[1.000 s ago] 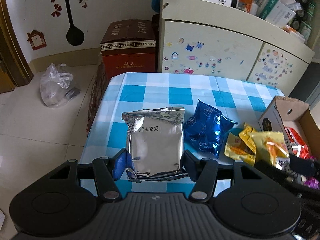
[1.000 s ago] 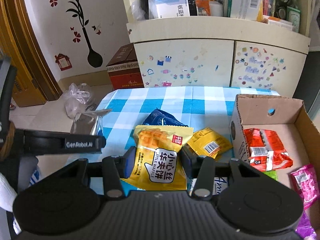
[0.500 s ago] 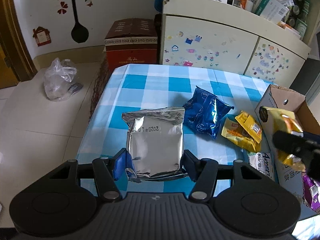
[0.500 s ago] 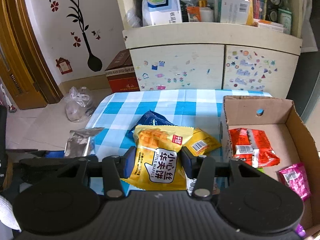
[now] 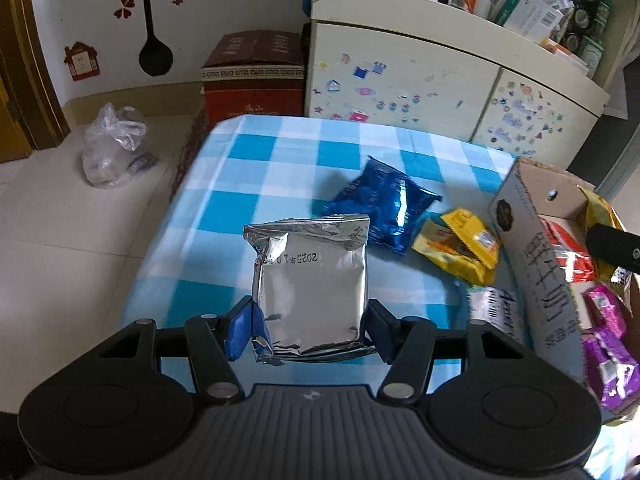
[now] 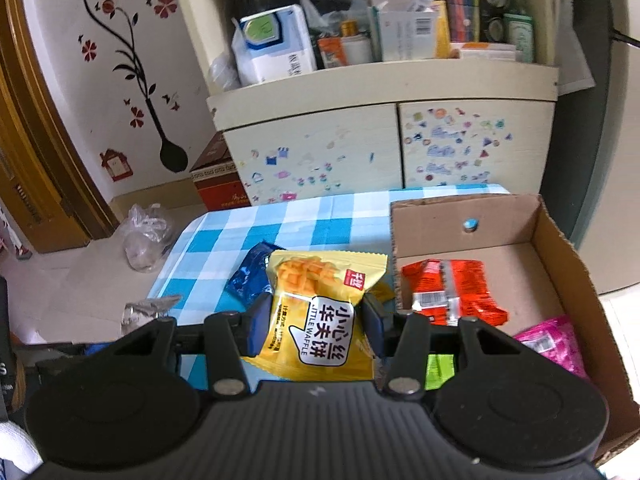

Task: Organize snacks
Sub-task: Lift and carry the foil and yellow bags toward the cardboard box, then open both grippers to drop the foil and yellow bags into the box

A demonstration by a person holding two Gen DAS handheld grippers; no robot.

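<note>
Pinching silver pouch [image 5: 310,280] btwn L tongs [image 5: 308,330] | waffle pack [image 6: 318,316] – R tongs [image 6: 316,324]

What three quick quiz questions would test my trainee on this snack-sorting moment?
1. True or false: the left gripper is shut on the silver foil packet.
2. What does the right gripper hold? A) yellow waffle packet B) blue packet C) orange packet
3. Fill in: the orange packet lies inside the ____.

Key:
1. True.
2. A, the yellow waffle packet; the blue packet lies on the table.
3. Cardboard box.
</note>
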